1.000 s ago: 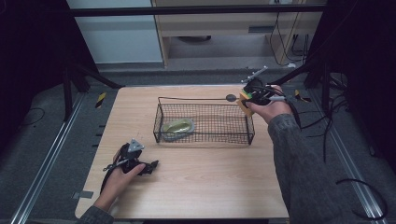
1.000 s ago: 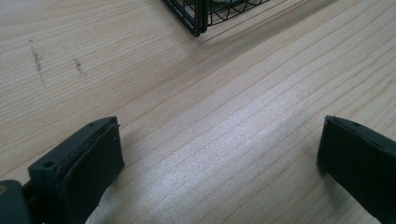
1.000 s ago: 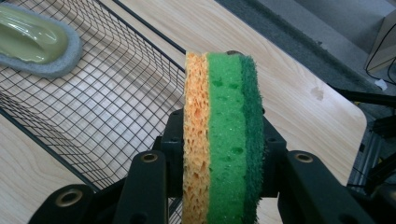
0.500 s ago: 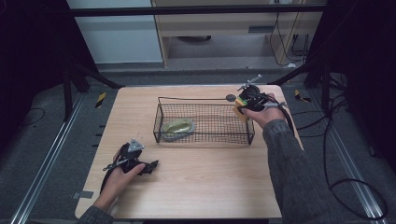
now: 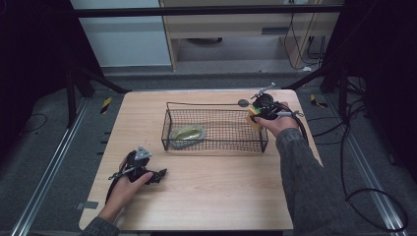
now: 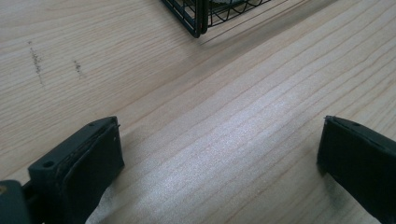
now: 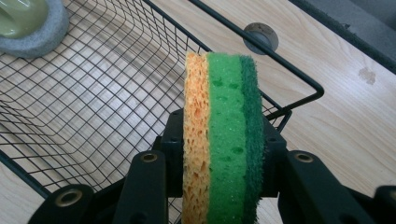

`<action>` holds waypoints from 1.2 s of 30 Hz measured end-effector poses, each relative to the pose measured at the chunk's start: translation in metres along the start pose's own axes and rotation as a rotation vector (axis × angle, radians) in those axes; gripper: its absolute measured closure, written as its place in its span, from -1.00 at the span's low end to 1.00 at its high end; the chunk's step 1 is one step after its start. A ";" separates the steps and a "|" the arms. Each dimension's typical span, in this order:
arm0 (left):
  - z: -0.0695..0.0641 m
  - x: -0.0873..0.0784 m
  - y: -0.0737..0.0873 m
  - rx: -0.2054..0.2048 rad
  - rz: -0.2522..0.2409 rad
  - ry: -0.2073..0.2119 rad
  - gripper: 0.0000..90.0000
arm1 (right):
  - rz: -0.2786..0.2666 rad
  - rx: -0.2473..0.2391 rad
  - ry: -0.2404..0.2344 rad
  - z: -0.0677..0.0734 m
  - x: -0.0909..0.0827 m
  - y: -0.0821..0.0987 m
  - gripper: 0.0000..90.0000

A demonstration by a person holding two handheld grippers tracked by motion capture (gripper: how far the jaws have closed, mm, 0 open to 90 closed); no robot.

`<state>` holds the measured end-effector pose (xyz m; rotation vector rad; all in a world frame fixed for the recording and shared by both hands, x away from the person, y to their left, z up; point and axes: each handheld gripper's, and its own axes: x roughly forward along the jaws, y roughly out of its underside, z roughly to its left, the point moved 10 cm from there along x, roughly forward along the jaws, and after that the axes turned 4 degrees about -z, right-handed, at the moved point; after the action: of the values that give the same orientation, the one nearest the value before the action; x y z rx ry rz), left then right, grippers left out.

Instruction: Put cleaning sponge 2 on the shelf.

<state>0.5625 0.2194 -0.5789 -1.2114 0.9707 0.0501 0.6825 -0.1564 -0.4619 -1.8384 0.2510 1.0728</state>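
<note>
- Sponge (image 7: 223,135), layered orange, light green and dark green, is clamped between the jaws of the right gripper (image 5: 259,111); in the right gripper view it stands on edge in the middle of the frame, its long axis running straight up out of the jaws.
- Directly behind and below it lies the right end of the wire basket (image 5: 215,129), so the sponge hangs at the basket's rim corner, at the right of the high view; the open mesh floor stretches away toward the upper left of the right gripper view.
- A green dish (image 5: 187,133) rests inside the basket at its left end, well apart from the sponge.
- The left gripper (image 5: 141,170) rests low on the wooden table (image 5: 206,196) at the lower left of the high view, jaws spread wide with nothing between them, far from the sponge; the right hand is plainly the nearer one.
- Against the earlier frames, the right gripper has travelled leftward and downward from beyond the basket's right end to its rim, while the left gripper has not shifted.
</note>
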 end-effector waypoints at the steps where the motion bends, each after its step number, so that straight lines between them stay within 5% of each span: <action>1: 0.000 0.000 0.000 0.000 0.000 0.000 -1.00 | 0.002 0.001 0.000 0.000 0.001 0.001 0.43; 36: 0.000 0.000 0.000 -0.003 0.000 0.001 -1.00 | 0.051 0.009 0.005 0.003 0.033 0.021 0.42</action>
<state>0.5625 0.2191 -0.5790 -1.2144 0.9716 0.0507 0.6884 -0.1562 -0.5010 -1.8359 0.3067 1.1009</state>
